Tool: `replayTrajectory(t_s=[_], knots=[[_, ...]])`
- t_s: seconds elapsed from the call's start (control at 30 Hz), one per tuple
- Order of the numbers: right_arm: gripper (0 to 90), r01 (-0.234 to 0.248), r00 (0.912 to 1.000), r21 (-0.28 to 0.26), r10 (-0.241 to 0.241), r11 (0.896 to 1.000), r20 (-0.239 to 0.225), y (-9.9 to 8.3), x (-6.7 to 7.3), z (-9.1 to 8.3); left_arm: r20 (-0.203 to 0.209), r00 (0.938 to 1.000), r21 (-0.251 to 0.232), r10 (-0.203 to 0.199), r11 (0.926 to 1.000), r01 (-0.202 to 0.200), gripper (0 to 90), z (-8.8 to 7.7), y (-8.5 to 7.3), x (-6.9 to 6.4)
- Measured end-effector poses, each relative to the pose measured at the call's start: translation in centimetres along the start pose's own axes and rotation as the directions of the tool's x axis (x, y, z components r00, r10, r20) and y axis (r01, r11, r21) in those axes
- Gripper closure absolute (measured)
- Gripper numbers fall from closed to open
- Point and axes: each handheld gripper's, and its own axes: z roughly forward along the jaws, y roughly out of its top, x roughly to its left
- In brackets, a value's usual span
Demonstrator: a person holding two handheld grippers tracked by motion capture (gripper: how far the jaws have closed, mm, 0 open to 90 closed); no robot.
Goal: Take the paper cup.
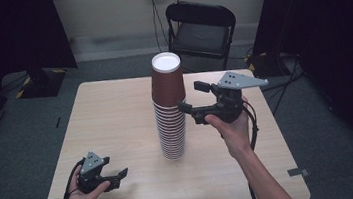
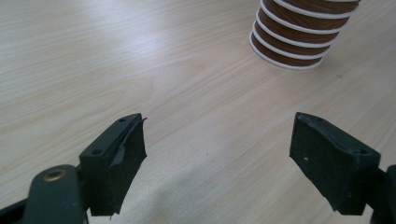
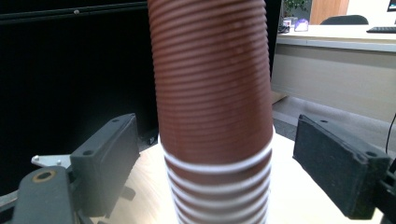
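My right gripper [image 1: 192,100] sits beside the upper part of the cup stack [image 1: 169,105], jaws released on either side of it, pads clear. The stack stands upside down mid-table [image 1: 116,116]. My left gripper [image 1: 118,176] rests near the front edge, jaws released, nothing between them.

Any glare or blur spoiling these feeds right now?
High view: dim and soft, dark sides, stack of cups readable. Left gripper view: pale sheen on the table, tongs sharp. Right gripper view: top cup slightly soft, bright background at right.
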Motion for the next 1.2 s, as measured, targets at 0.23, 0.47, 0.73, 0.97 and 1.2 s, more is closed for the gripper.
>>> replayTrajectory(t_s=[0.23, 0.47, 0.73, 0.97, 1.2], knots=[[13.6, -0.003, 0.9999, -0.013, 0.002, 1.000, -0.013, 1.5, -0.2, 1.3, 0.003, 1.0000, 0.002, -0.002, 1.0000, 0.002, 18.4, 0.0, 0.0, 0.0], [13.4, 0.010, 0.9999, -0.002, -0.010, 1.000, -0.012, 2.5, -0.2, 2.7, 0.005, 1.0000, 0.002, -0.003, 1.0000, 0.003, 18.5, 0.0, 0.0, 0.1], [11.9, 0.017, 0.9998, 0.027, -0.017, 0.999, -0.012, 3.4, -0.3, 4.8, 0.011, 0.9999, 0.007, 0.001, 1.0000, -0.001, 18.8, 0.2, 0.0, 0.1], [11.1, 0.020, 0.9998, 0.070, -0.019, 0.997, -0.010, 2.9, -0.2, 6.6, 0.010, 0.9999, 0.010, 0.005, 0.9999, -0.005, 18.9, 0.2, 0.0, 0.0], [10.0, 0.017, 0.9997, 0.090, -0.016, 0.996, -0.017, 2.1, -0.4, 7.1, 0.012, 0.9999, 0.007, 0.002, 1.0000, -0.002, 18.9, 0.1, 0.0, 0.1]])
